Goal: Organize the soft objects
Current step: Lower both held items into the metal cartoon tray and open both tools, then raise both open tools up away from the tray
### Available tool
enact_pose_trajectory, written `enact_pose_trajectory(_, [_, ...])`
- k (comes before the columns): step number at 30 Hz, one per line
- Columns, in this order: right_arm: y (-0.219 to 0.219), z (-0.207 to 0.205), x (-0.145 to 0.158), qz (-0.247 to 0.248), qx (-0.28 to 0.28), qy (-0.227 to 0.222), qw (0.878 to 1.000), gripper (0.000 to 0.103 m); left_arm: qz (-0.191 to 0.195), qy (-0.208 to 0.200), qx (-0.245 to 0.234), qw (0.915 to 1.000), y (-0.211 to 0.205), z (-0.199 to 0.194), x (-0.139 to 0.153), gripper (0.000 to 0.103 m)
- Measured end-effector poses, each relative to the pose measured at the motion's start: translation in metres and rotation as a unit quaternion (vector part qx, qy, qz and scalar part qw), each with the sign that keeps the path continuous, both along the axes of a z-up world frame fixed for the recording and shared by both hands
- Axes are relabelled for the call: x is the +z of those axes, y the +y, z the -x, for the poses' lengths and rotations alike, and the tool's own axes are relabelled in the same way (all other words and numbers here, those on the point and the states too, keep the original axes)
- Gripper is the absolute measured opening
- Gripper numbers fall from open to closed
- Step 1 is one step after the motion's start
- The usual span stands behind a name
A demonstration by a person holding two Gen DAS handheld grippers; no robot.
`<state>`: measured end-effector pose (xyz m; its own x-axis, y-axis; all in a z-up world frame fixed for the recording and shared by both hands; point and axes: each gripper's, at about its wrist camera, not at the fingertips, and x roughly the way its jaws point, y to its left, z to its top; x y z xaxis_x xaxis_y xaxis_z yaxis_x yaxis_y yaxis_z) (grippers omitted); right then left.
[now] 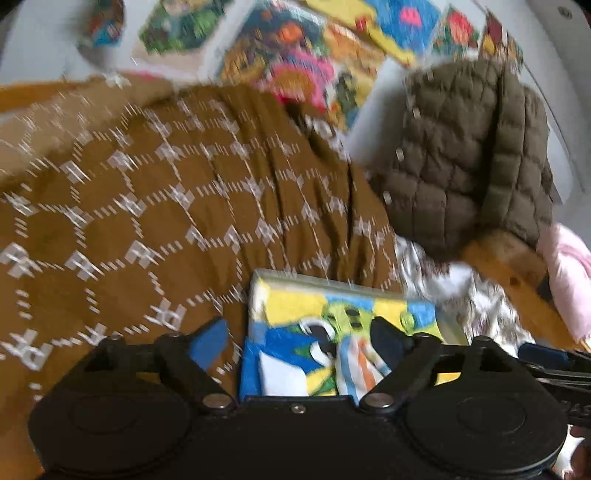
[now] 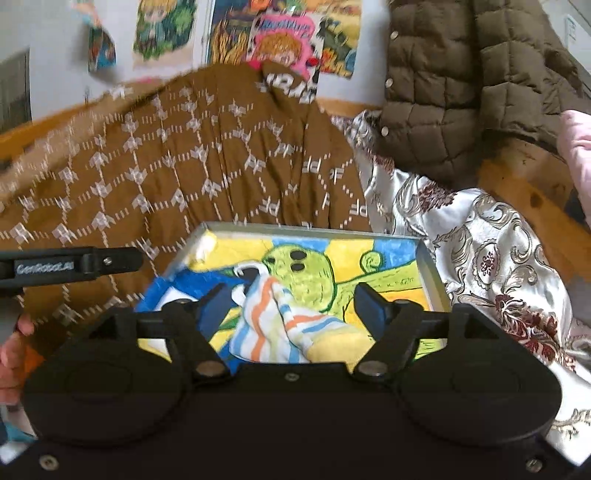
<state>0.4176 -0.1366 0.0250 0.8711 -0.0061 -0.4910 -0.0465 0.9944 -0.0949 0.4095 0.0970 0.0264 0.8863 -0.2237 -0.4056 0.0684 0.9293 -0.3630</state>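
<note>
A grey box [image 2: 430,266] lined with a bright cartoon towel [image 2: 314,266] sits on the bed. A small white cloth with orange and blue stripes [image 2: 273,325] lies in it, also shown in the left wrist view [image 1: 364,363]. My right gripper [image 2: 291,299] is open, its fingers on either side of the striped cloth and just above it. My left gripper [image 1: 299,336] is open and empty, over the box's left part [image 1: 295,280]; its side shows in the right wrist view [image 2: 74,264].
A brown blanket with a white pattern [image 1: 166,206] is heaped left of and behind the box. An olive quilted jacket [image 2: 461,92] hangs over the wooden bed frame [image 2: 528,192] at right. A silver floral sheet [image 2: 480,258] lies under the box. Posters [image 2: 284,33] cover the wall.
</note>
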Motion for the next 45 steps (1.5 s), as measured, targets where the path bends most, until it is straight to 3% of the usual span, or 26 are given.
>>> enact_pose_trajectory(3, [-0.003,0.024,0.017,-0.017,0.004,-0.022,1.0,0.078,-0.004,-0.022,0.013,0.9997,0.006,0.021,0.016,0.088])
enact_pose_trajectory(7, [-0.008,0.054,0.042,-0.035,0.02,-0.056,0.998,0.087,-0.025,-0.069,0.031,0.9968,0.005,0.054,0.039,0.099])
enact_pose_trajectory(12, [-0.008,0.099,0.073,-0.027,0.05,-0.095,0.994,0.101,-0.032,-0.118,0.032,0.992,0.001,0.095,0.065,0.102])
enact_pose_trajectory(21, [-0.019,0.161,0.118,-0.043,0.088,-0.147,0.984,0.102,-0.082,-0.197,0.029,0.9765,-0.007,0.165,0.088,0.102])
enact_pose_trajectory(26, [-0.033,0.198,0.128,-0.07,0.099,-0.157,0.98,0.102,-0.095,-0.193,-0.002,0.9765,-0.009,0.197,0.096,0.102])
enact_pose_trajectory(37, [-0.035,0.256,0.113,-0.043,0.119,-0.169,0.977,0.102,-0.156,-0.18,-0.072,0.9686,-0.017,0.269,0.09,0.102])
enact_pose_trajectory(45, [-0.027,0.321,0.075,-0.019,0.125,-0.165,0.978,0.102,-0.198,-0.149,-0.11,0.9626,-0.018,0.305,0.068,0.102])
